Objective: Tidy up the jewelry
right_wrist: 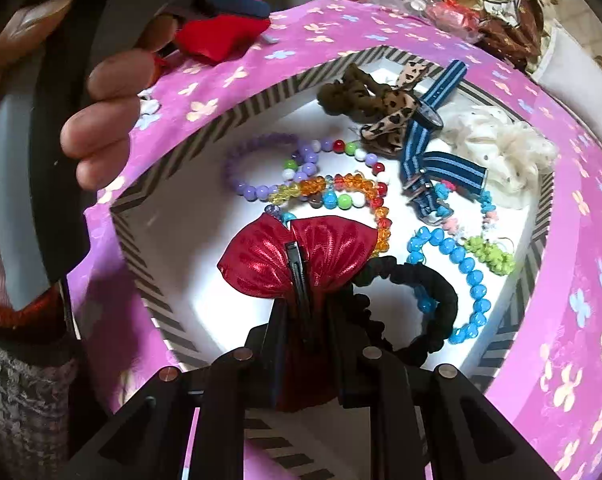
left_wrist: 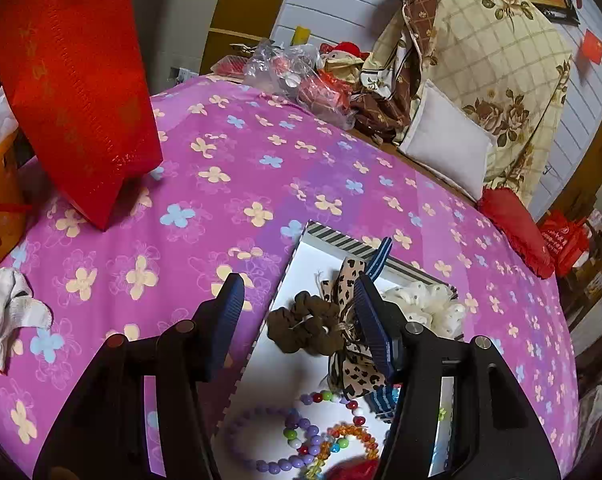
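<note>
The right gripper [right_wrist: 301, 276] is clamped on a red satin hair bow [right_wrist: 297, 256] and holds it above the white floor of the striped box [right_wrist: 205, 128], near the black scrunchie [right_wrist: 433, 292]. The step seems to be placing the bow inside; next the jaws should open. The left gripper [left_wrist: 297, 312] stands half open and empty, over the box edge.

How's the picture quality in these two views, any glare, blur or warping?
Left wrist view: fisheye bends the pink floral bedspread and walls, with dark vignetted corners. Right wrist view: glare whitens the striped box's floor, the red satin bow glints, and the near hand is soft.
</note>
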{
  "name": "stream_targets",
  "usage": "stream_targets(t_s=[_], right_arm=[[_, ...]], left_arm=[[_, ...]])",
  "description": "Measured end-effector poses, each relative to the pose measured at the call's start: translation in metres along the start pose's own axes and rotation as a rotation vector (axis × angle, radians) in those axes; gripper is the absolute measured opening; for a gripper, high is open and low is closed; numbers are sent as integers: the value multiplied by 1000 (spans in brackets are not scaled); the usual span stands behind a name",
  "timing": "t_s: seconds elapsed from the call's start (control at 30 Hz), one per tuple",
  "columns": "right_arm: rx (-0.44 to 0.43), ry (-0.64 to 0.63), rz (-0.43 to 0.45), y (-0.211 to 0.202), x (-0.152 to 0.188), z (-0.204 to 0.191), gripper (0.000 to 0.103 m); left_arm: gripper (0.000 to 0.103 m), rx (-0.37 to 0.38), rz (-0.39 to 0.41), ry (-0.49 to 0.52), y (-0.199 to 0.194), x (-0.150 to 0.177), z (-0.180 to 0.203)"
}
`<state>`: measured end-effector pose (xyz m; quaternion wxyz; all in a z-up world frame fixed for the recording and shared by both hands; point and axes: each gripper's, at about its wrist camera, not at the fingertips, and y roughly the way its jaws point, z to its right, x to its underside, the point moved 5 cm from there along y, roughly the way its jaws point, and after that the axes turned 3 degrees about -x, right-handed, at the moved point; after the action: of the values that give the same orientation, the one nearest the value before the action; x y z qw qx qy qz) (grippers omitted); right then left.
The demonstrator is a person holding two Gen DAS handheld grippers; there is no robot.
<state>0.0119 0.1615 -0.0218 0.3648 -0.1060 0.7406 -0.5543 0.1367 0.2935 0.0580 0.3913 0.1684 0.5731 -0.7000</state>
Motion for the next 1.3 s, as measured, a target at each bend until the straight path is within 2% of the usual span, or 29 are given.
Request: stream_targets(t_s=[0.1, 0.13, 0.17, 0.23, 0.3, 0.5, 0.63, 0.73, 0.8, 0.87, 0.97, 1.07, 1.13, 1.2, 1.3], right_arm=[[-60, -32, -18, -1, 4, -12, 22], [-60, -49, -11, -3, 5, -16, 29], [-42, -63, 4, -7, 5, -19, 30], [-30, -60, 35, -15, 5, -19, 48], [-46, -20, 61, -26, 6, -11, 56], [-7, 83, 134, -65, 22, 20, 57], [40, 169, 159, -89, 51, 44, 57], [103, 221, 173, -111, 83, 65, 57], [151, 251, 189, -126, 101, 78, 57], [189, 291, 205, -141, 120, 92, 57], [200, 359, 228, -158, 140, 111, 57], [196, 394, 262, -174, 154, 117, 57], [198, 392, 290, -184, 159, 115, 57], [196, 388, 326, -195, 163, 110, 57], [196, 387, 361, -207, 171, 105, 58]], left_arm=[[57, -14, 4, 3, 0, 0, 1], [57, -18, 4, 3, 1, 0, 1], [57, -22, 4, 2, 1, 0, 1], [58, -44, 5, 4, 1, 1, 0], [59, -79, 6, 13, 1, 2, -1], [64, -177, 78, 38, -14, 4, 1], [68, -243, 182, 62, -43, 9, 11], [80, -213, 264, 66, -77, 20, 27], [82, -180, 300, 65, -102, 33, 40], [84, -168, 301, 56, -119, 46, 51], [88, -114, 265, 34, -147, 74, 64], [88, -99, 252, 38, -172, 96, 82], [92, -123, 270, 61, -191, 107, 96], [103, -140, 294, 77, -211, 113, 111], [103, -74, 344, 61, -238, 121, 126]])
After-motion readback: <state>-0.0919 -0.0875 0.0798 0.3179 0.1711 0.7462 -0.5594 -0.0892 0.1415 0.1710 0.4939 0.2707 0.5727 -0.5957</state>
